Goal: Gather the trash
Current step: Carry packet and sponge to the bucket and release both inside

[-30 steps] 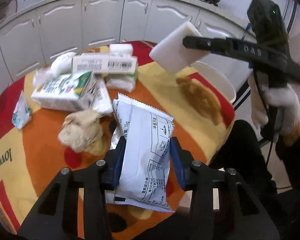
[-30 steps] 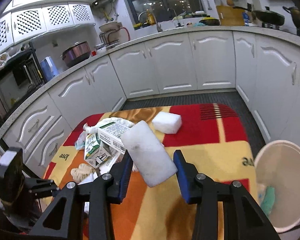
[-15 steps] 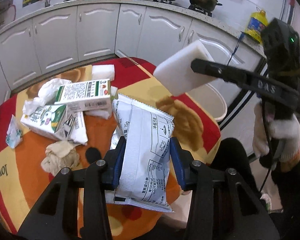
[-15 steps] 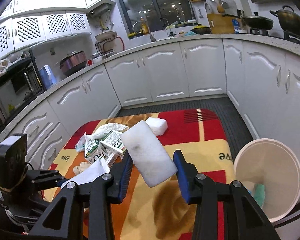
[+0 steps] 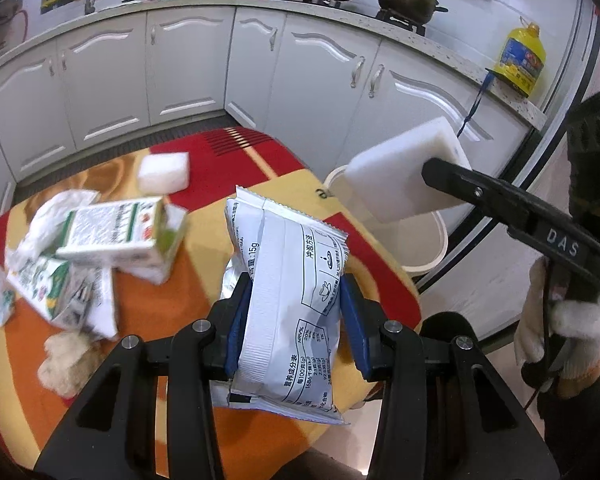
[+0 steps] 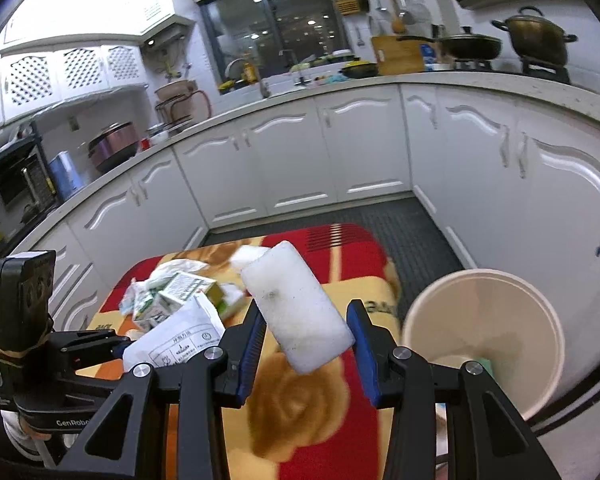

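Observation:
My left gripper (image 5: 296, 312) is shut on a white snack packet (image 5: 288, 300) printed with dark text, held upright above the table's near right part. My right gripper (image 6: 308, 336) is shut on a white foam block (image 6: 300, 312), which tilts up to the left. In the left wrist view the same foam block (image 5: 400, 172) hangs in front of the white trash bin (image 5: 440, 240). From the right wrist the trash bin (image 6: 484, 336) stands on the floor at the right, beside the table, with a green scrap inside.
On the red, orange and yellow tablecloth (image 5: 204, 280) lie green-and-white cartons (image 5: 116, 232), a crumpled tissue (image 5: 64, 356), a small wrapper (image 5: 0, 304) and another foam block (image 5: 164, 172). White kitchen cabinets (image 6: 300, 160) curve behind. A gloved hand (image 5: 572, 336) holds the right tool.
Both grippers have moved toward the bin side of the table, each keeping its load. The bin now looms larger in the right wrist view, and the trash pile has slid left.

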The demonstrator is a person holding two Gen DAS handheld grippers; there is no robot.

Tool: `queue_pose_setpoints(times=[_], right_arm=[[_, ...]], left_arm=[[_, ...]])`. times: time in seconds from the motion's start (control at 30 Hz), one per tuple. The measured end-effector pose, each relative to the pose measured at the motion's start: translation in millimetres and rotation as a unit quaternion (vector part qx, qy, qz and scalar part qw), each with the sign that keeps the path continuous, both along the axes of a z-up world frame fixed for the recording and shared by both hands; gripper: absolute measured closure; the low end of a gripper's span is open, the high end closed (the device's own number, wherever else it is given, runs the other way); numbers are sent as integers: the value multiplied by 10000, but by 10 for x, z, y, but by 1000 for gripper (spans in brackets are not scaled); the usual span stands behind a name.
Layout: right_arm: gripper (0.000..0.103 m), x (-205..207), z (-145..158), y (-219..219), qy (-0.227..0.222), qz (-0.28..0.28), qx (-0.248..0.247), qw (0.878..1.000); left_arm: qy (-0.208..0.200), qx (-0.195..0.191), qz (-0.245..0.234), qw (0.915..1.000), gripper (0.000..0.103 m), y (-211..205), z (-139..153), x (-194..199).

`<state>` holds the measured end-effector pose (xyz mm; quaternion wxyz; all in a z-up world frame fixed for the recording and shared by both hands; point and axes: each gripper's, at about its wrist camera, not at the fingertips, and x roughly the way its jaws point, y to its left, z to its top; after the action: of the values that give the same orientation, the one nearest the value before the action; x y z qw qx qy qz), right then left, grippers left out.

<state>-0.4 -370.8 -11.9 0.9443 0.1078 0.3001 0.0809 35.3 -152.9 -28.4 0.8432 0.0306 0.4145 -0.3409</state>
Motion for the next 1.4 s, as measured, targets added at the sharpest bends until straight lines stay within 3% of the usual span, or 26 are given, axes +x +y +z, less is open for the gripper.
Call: queue_pose_setpoints(times=[0.37,0.83,1.2,1.4], right_arm=[[63,-111,-86,-572,142,-651,-76,9977],[63,-69,-456,-1187,616,-1286,153,9897],[62,-8,-688,-1434,893,-1604,190,9828],[60,36,-771,-1511,987,-1705,205,9802]], left_arm=[[-60,66,-274,9996,62,-697,33,144],[321,-83,-594,9977,62,-1523,-138,413],[478,-73,-530,9974,61,-1825,-341,593],[399,-48,-487,9980,49,-1896,-389,635]])
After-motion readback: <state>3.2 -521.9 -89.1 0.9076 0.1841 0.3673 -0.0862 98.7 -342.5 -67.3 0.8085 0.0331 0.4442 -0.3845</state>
